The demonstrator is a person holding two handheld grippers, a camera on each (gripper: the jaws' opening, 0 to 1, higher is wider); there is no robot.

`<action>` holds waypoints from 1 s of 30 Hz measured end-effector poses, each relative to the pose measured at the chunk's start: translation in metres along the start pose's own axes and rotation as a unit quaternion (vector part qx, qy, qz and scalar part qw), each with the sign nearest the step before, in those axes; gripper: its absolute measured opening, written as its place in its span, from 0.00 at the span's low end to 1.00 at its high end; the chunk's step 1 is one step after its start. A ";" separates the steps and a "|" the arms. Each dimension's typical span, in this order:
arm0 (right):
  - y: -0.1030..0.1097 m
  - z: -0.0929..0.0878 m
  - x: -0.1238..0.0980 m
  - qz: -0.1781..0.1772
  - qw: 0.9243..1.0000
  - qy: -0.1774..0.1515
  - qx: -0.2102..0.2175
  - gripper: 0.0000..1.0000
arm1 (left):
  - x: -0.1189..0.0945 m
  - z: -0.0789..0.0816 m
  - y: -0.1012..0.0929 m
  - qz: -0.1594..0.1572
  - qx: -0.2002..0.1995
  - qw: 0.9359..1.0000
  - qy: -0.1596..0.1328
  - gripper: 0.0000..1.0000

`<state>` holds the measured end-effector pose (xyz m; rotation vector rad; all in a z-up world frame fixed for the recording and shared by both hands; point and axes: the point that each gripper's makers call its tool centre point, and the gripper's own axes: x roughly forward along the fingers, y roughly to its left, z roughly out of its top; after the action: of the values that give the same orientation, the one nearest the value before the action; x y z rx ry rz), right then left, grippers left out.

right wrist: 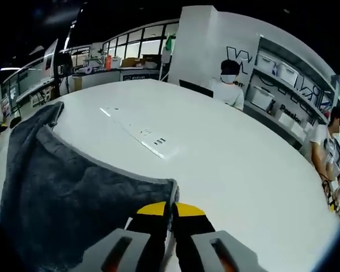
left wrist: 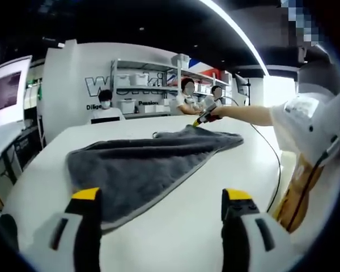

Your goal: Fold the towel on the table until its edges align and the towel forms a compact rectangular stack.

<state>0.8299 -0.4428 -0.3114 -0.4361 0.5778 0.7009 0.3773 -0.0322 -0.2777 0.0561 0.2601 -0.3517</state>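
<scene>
Your right tool (right wrist: pixel 171 211), jaws together, pinched a corner of the rumpled grey plush towel (right wrist: pixel 62 192) at lower centre; your left tool (left wrist: pixel 161 198) hovered apart. Mid-fold on the white tabletop (right wrist: pixel 226 164), you likely needed to carry that corner across.

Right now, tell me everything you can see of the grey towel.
The towel is dark grey, plush, with a paler stitched hem. It lies on the white table, rumpled and partly doubled over. The right gripper is shut on one corner at the far side; the left gripper hovers open over the near edge.
</scene>
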 end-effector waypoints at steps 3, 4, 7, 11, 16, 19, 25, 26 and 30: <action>-0.013 -0.002 -0.008 -0.024 1.000 -0.002 0.007 0.03 | 0.000 0.000 -0.001 -0.001 -0.001 1.000 -0.001 0.91; -0.017 -0.003 -0.010 -0.032 0.999 -0.002 0.010 0.03 | 0.000 0.000 -0.001 -0.001 -0.001 1.000 -0.001 0.91; -0.029 -0.007 -0.019 -0.060 0.998 -0.004 0.021 0.03 | -0.001 0.000 -0.002 -0.001 0.001 1.000 -0.001 0.91; -0.044 -0.015 -0.027 -0.085 0.996 -0.001 0.035 0.03 | -0.001 0.000 -0.002 -0.001 0.002 1.000 0.000 0.91; -0.054 -0.021 -0.033 -0.108 0.993 0.000 0.043 0.03 | -0.002 0.000 -0.002 -0.001 0.004 1.000 0.001 0.91; -0.058 -0.024 -0.035 -0.119 0.992 0.005 0.043 0.03 | -0.001 -0.001 -0.002 -0.001 0.004 1.000 0.002 0.91; -0.072 -0.031 -0.037 -0.144 0.989 0.018 0.041 0.03 | -0.002 -0.002 -0.003 -0.001 0.004 1.000 0.004 0.91; -0.077 -0.035 -0.037 -0.152 0.987 0.026 0.039 0.03 | -0.002 -0.002 -0.003 -0.001 0.005 1.000 0.005 0.91; -0.086 -0.044 -0.041 -0.172 0.983 0.041 0.044 0.03 | -0.002 -0.002 -0.003 0.000 0.005 1.000 0.005 0.91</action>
<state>0.8500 -0.5454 -0.3039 -0.4708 0.5899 0.3265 0.3736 -0.0338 -0.2791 0.0681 0.2687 -0.3532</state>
